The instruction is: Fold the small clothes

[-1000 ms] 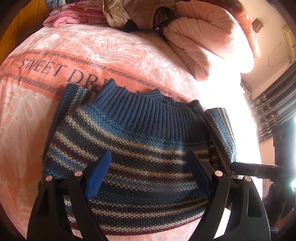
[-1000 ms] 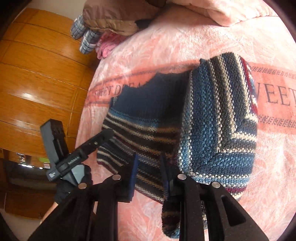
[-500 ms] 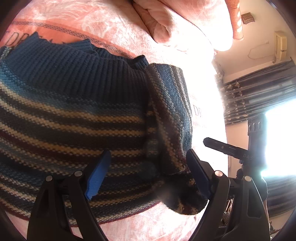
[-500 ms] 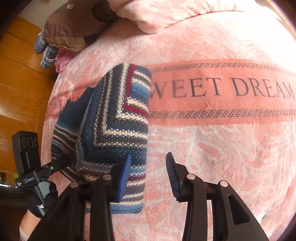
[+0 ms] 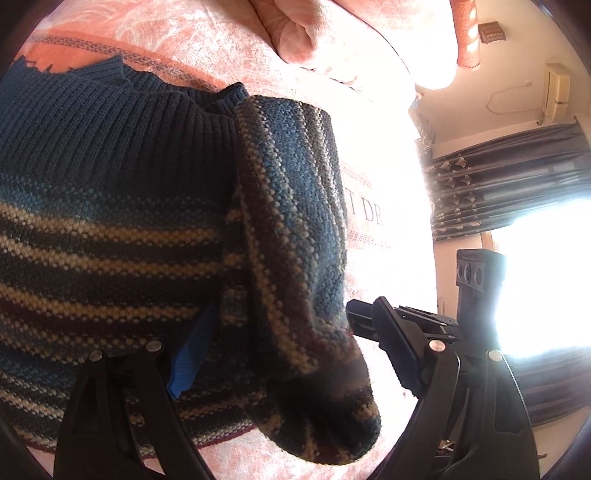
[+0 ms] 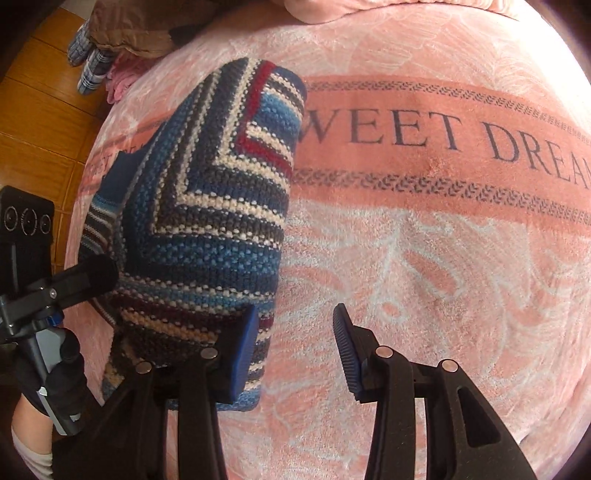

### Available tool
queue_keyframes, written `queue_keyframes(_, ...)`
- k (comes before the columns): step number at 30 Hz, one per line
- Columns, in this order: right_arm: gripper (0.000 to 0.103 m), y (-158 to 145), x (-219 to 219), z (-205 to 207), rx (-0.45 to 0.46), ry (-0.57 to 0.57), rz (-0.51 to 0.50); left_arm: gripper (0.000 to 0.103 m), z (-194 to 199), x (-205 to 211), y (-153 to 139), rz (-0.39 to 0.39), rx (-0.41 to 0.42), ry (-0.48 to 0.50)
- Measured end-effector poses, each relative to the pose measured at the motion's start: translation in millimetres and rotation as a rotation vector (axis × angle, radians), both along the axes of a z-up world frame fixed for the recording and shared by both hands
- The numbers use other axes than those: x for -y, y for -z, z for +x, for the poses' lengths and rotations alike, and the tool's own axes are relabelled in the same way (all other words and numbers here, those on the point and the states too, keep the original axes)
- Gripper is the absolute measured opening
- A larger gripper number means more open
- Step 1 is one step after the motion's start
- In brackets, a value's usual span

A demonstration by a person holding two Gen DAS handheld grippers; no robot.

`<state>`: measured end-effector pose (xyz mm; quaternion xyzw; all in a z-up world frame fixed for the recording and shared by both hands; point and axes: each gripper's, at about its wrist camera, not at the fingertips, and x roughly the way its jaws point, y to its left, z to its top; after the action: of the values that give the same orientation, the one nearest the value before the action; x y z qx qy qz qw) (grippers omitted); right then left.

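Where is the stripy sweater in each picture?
Left wrist view: the striped sweater fills the left and centre, its folded sleeve hanging between the left gripper fingers.
Right wrist view: it lies left of centre, beside the right gripper.
Shared landmark: the pink SWEET DREAM blanket.

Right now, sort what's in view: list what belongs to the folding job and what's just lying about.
For the job:
- striped knit sweater, sleeve folded over its body
- left tongs, open around the sleeve end
- right tongs, open, off the sweater

Lying about:
- pink blanket underneath
- pink duvet
- brown jacket
- plaid cloth
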<state>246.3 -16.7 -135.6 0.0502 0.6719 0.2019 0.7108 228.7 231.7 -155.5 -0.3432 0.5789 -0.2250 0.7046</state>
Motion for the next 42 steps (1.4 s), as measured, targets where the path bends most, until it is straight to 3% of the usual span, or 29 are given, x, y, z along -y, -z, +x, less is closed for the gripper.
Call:
queue_keyframes(7,0.042,-7.6,9.6,5.7,0.015,0.045,0.019,0.083,1.2,13.9,7.3,-0.001,-0.012,0.010)
queue_keyframes(11,0.043,-11.4,20.0,7.1,0.024,0.069,0.018,0.076,9.0,20.0,13.8,0.028,-0.025,-0.011)
queue_keyframes(13,0.044,-10.7,25.3,7.8,0.028,0.080,0.002,0.066,11.1,18.3,15.7,0.034,-0.031,-0.021)
queue_keyframes(15,0.044,-8.8,30.4,8.8,0.023,0.096,-0.003,0.043,15.9,21.0,17.4,0.057,-0.032,-0.027)
queue_keyframes(17,0.044,-7.4,35.7,9.3,0.021,0.113,-0.004,0.033,16.2,22.2,14.2,0.050,-0.006,-0.034)
queue_keyframes(23,0.045,-7.9,38.4,10.8,0.028,0.118,-0.006,0.026,9.4,14.1,-22.3,0.048,0.081,-0.038)
queue_keyframes(31,0.045,-18.4,8.6,5.3,0.051,0.069,0.025,0.026,-12.2,-55.9,-71.0,0.022,0.185,-0.081)
queue_keyframes(42,0.046,-40.8,-77.7,-15.6,0.057,-0.041,0.153,0.025,-54.3,-197.8,-75.2,-0.017,0.176,-0.276)
